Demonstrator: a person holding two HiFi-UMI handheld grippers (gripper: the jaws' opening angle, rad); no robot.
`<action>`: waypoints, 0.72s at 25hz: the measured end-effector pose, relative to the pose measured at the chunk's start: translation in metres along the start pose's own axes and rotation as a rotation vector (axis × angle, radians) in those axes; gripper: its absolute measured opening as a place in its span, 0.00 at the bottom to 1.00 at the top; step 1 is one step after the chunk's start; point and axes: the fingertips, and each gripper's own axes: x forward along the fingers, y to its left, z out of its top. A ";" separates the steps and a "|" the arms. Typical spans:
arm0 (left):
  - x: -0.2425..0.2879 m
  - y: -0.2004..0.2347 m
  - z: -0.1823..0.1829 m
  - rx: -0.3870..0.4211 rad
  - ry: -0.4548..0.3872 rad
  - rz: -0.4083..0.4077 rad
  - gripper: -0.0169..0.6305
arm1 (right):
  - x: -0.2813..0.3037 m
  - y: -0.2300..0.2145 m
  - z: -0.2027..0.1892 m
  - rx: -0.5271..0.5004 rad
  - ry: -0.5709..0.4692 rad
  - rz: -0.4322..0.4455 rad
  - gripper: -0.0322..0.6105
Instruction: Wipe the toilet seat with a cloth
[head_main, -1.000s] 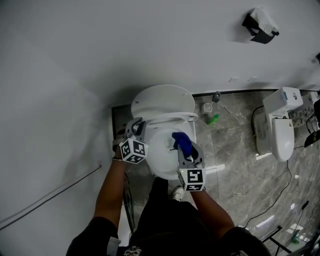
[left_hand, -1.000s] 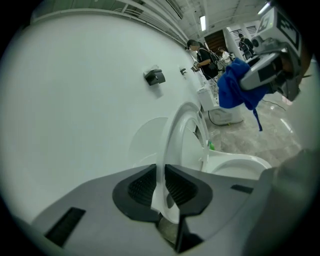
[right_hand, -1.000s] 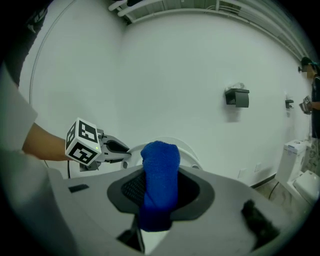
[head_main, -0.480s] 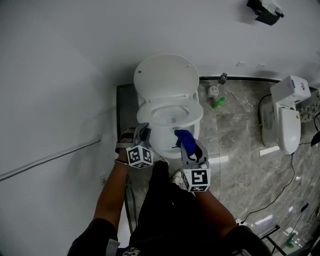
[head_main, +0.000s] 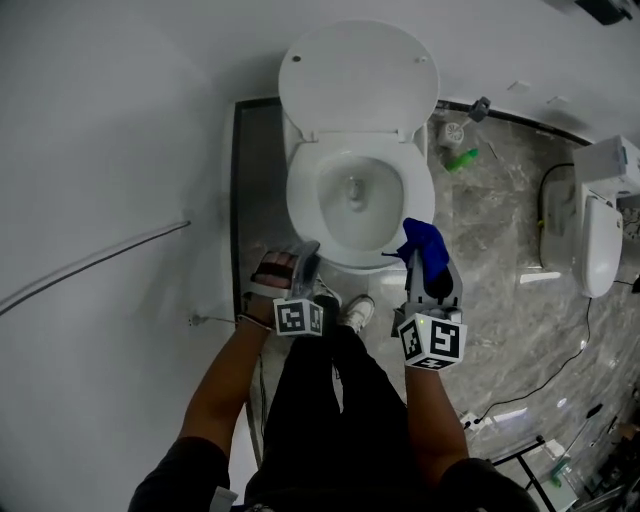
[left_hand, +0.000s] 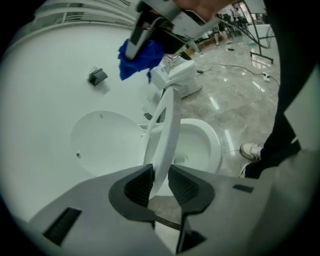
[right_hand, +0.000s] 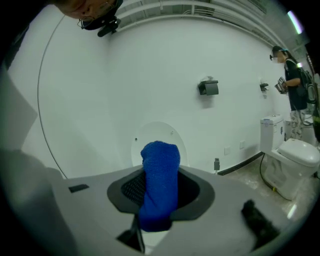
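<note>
The left gripper (head_main: 305, 256), its fingers (left_hand: 139, 184) just opening and released, straddles the toilet seat (left_hand: 167, 130) edge at the bowl's (head_main: 355, 190) 7 o'clock, while the right gripper (head_main: 428, 275) clenches the blue cloth (head_main: 424, 245) off the 4 o'clock rim; the wall (head_main: 120, 150) crowds 9 o'clock and the floor (head_main: 500, 300) opens toward 3.
</note>
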 end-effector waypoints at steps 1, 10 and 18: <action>0.005 -0.012 -0.003 0.022 0.002 0.003 0.18 | 0.003 -0.001 -0.007 -0.002 0.001 -0.003 0.22; 0.046 -0.090 -0.023 0.101 0.041 0.047 0.21 | -0.001 -0.006 -0.089 -0.015 0.127 -0.001 0.22; 0.087 -0.146 -0.046 0.164 0.112 0.018 0.22 | 0.001 0.004 -0.117 -0.058 0.157 0.038 0.22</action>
